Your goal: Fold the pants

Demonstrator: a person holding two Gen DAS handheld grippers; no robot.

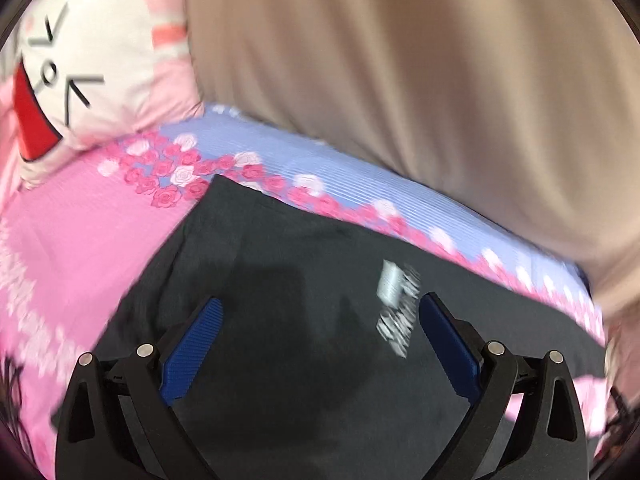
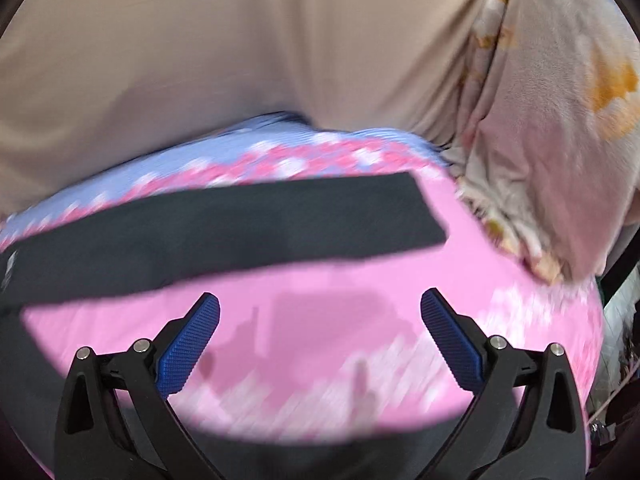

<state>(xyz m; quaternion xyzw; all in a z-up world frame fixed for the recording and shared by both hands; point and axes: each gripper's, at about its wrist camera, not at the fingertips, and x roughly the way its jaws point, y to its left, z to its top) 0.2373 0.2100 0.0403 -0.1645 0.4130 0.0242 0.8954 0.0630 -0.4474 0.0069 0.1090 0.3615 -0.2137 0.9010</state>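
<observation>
Dark pants [image 1: 304,280] lie flat on the pink bed sheet [image 1: 80,240], both the left hand-held gripper [image 1: 320,312] and right hand-held gripper [image 2: 320,312] spread wide and empty, so a sloppy pinch could grab sheet too and drag everything crooked.

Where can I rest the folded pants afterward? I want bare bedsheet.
The bare pink sheet lies below the dark pants leg, under the open right tongs. It is crowded to the right, by the crumpled blanket, and by the pillow in the left view.

Right tool [image 2: 320,332] wide apart over pink sheet [image 2: 460,280], dark pants [image 2: 224,232] beyond.
</observation>
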